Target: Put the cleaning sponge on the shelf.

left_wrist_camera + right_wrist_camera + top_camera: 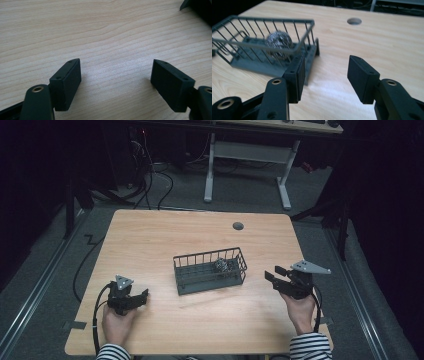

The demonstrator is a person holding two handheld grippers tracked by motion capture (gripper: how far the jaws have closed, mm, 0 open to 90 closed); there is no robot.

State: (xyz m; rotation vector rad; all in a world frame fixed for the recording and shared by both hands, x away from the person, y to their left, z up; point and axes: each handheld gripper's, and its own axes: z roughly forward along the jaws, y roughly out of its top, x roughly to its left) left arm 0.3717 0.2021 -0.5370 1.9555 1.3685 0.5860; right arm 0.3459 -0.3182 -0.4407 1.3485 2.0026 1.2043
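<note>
On the tabletop (pixel 150 240), at its left near edge, the left gripper (pixel 141 296) rests low with its jaws spread wide over bare wood, holding nothing. It looks best kept parked there, clear of the work.

At the middle stands the wire basket (pixel 210 271), with the steel scourer (pixel 221 265) lying inside toward its right end.

Just right of the basket, the right gripper (pixel 273 273) is lifted off the wood and points at the basket's near corner; its jaws stand partly apart with nothing between them. The scourer seems already delivered, so I judge the good finish is to draw this gripper straight back, without clipping the rim or shifting the basket.
</note>
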